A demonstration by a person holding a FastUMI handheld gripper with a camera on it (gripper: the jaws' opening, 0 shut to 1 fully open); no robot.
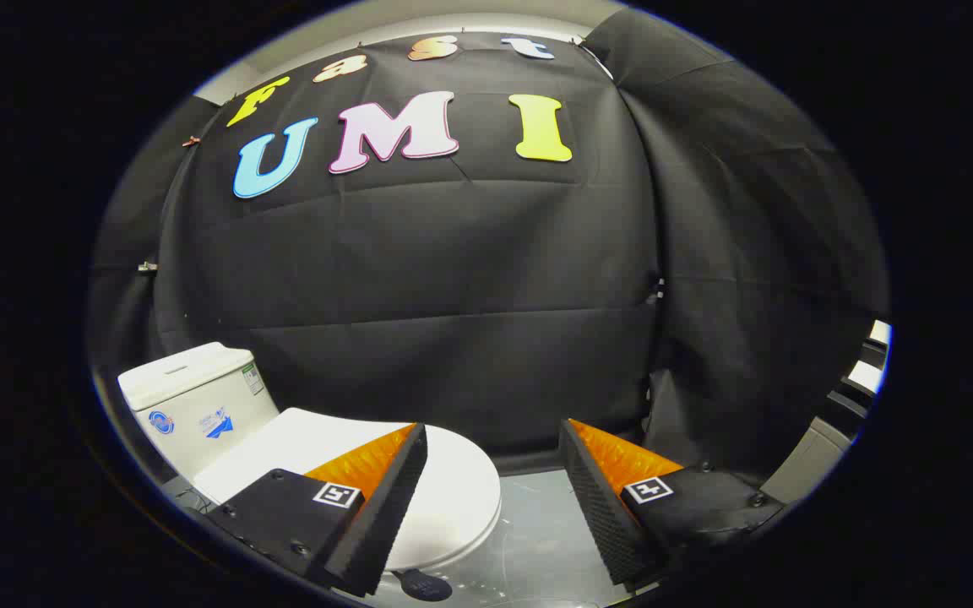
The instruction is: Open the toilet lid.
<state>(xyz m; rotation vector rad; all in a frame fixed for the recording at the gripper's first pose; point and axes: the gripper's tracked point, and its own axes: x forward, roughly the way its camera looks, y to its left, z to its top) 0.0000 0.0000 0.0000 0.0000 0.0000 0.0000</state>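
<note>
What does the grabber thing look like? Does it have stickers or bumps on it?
The gripper has two wedge-shaped fingers that taper to narrow tips. Their inner faces are covered in rows of tiny bumps, like a grippy mat. Each finger sits on a dark block held with small screws, and each block carries a little square black-and-white pattern sticker. No cables are visible.

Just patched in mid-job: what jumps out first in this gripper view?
A white toilet with its lid down sits low, partly behind one finger, its tank against the black cloth wall. The gripper is open and holds nothing, with grey floor between its fingers.
</note>
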